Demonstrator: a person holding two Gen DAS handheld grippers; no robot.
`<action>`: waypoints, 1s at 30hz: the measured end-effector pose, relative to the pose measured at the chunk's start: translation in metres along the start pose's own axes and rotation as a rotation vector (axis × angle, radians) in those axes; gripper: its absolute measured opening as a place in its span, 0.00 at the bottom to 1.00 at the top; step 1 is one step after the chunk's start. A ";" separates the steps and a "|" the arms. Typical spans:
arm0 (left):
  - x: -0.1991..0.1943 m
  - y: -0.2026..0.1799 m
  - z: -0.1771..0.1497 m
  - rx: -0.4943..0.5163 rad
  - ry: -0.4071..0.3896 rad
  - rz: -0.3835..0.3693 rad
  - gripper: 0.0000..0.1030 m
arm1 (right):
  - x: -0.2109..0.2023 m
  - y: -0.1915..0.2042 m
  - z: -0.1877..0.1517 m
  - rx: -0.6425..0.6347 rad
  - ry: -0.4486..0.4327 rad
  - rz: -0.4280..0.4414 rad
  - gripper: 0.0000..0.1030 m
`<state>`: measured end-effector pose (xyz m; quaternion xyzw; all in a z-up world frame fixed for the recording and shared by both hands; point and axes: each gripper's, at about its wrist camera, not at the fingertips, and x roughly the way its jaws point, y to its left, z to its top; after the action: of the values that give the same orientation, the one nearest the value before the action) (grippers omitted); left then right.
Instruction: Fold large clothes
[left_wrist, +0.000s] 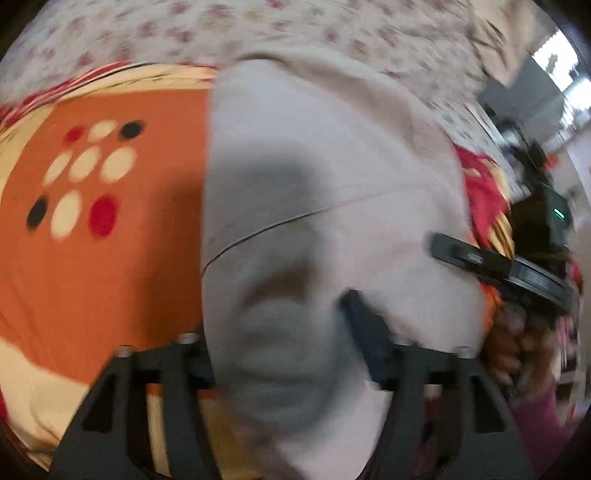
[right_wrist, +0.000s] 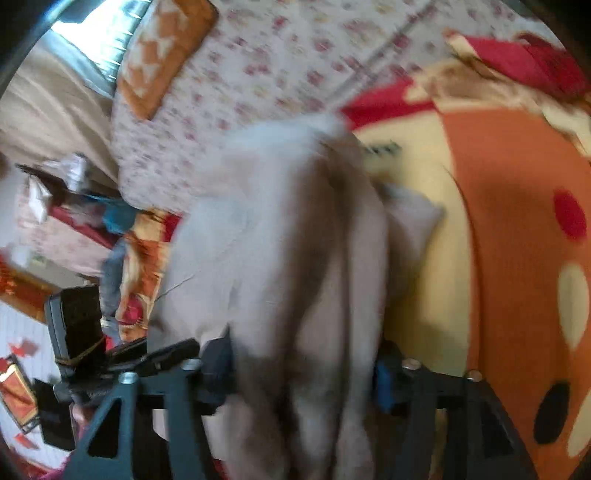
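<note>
**Left wrist view: pale garment fills both sets of jaws**

Your left hand-held gripper (left_wrist: 284, 354) has the beige garment (left_wrist: 314, 177) bunched between its jaws; blur hides whether the pads press it. Your right hand-held gripper (right_wrist: 303, 373) likewise straddles the cloth, grip unclear. Beyond lies the orange dotted blanket (left_wrist: 92, 240), then the floral bedsheet (left_wrist: 295, 29) and an orange pillow (right_wrist: 162, 55).

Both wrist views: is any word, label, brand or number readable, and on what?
None can be read.
Dark marks on the cream band of the orange blanket: possibly print, too blurred.
Green light on the right gripper: an indicator, no text.
Pale garment: no label visible.
</note>
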<state>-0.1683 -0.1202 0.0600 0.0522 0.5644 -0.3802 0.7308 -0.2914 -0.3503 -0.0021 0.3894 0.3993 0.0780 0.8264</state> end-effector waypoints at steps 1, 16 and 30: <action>-0.005 0.003 -0.003 -0.021 -0.023 0.010 0.68 | -0.003 0.002 -0.002 0.008 -0.004 0.000 0.58; -0.060 -0.016 -0.027 0.036 -0.263 0.311 0.68 | -0.052 0.105 -0.042 -0.384 -0.238 -0.397 0.65; -0.064 -0.026 -0.035 0.048 -0.299 0.348 0.68 | -0.044 0.114 -0.053 -0.376 -0.242 -0.454 0.78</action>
<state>-0.2164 -0.0893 0.1117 0.1092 0.4231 -0.2650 0.8595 -0.3383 -0.2604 0.0850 0.1374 0.3534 -0.0829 0.9216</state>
